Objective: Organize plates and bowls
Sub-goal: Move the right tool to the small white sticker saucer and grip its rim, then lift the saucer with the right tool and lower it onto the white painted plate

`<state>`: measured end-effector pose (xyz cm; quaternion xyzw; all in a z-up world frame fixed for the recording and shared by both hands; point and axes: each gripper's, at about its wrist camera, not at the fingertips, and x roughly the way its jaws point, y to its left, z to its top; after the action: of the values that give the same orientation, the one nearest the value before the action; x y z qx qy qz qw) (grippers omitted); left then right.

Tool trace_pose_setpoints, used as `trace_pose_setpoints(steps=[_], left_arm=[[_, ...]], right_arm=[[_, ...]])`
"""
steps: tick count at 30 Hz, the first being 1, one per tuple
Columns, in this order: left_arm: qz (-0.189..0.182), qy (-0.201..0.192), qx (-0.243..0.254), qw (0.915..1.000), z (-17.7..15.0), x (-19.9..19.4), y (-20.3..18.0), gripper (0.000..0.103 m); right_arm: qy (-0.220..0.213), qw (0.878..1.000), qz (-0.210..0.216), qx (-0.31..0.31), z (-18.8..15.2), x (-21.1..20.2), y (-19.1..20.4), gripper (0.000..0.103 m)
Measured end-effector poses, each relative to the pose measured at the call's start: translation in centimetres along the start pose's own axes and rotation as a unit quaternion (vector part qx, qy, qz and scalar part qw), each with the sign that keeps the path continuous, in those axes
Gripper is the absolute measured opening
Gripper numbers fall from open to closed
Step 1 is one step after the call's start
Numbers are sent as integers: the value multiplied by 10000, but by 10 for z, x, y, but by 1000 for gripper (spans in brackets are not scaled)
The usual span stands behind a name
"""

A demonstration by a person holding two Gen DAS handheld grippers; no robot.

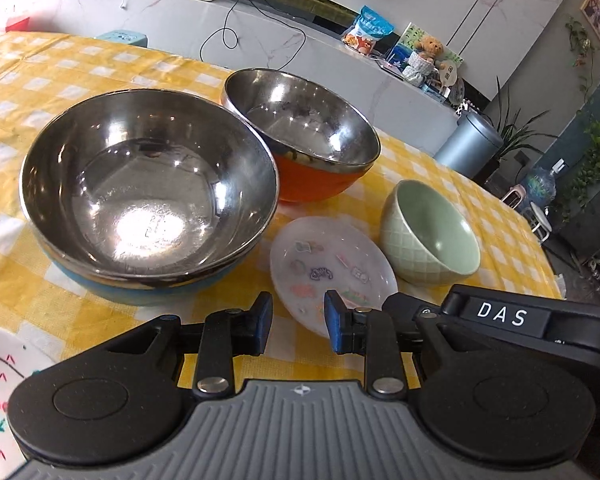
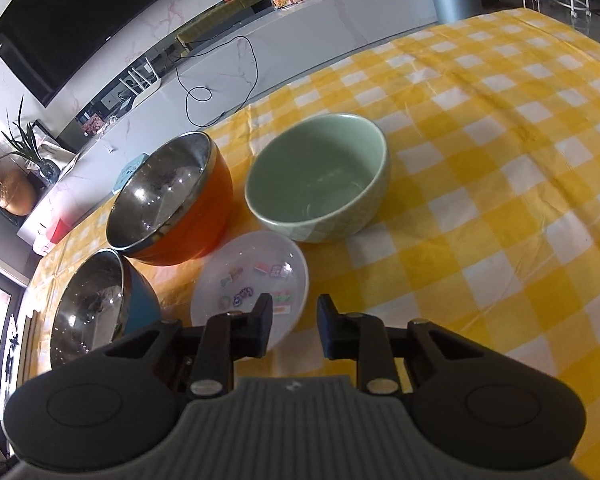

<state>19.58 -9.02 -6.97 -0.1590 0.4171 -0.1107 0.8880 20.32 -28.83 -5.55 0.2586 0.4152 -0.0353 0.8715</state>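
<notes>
Blue bowl (image 1: 148,200): far left on the yellow check cloth (image 1: 80,80), steel inside
Orange bowl (image 1: 304,136): behind, touching
Sticker plate (image 1: 332,268): front centre
Green bowl (image 1: 430,234): right, just beside plate
Left gripper (image 1: 298,326): jaws parted, nothing between
Right gripper (image 2: 294,326): jaws parted, empty; "DAS" on its housing

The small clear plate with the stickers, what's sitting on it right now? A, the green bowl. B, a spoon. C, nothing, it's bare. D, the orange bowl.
C: the clear sticker plate lies flat on the checked tablecloth with only its printed pictures showing; the green bowl and the orange bowl stand beside it on the cloth, not on it.
</notes>
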Motion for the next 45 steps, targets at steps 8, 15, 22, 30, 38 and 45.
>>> trace_pose_setpoints(steps=[8, 15, 22, 30, 38, 45], left_arm=[[122, -25, 95, 9999, -1, 9, -2, 22], [203, 9, 104, 9997, 1, 7, -2, 13], [250, -76, 30, 9997, -1, -8, -3, 11], [308, -25, -60, 9995, -13, -38, 0, 10], [359, -9, -80, 9993, -27, -75, 11, 10], [377, -78, -84, 9992, -33, -112, 25, 10]], right_arm=[[94, 9999, 0, 76, 1, 13, 0, 15], [108, 9999, -125, 46, 0, 16, 2, 5], [143, 9997, -187, -102, -3, 3, 10, 4], [305, 9995, -96, -34, -17, -18, 9, 4], [499, 9986, 179, 41, -44, -45, 12, 4], [405, 9984, 389, -82, -70, -68, 30, 4]])
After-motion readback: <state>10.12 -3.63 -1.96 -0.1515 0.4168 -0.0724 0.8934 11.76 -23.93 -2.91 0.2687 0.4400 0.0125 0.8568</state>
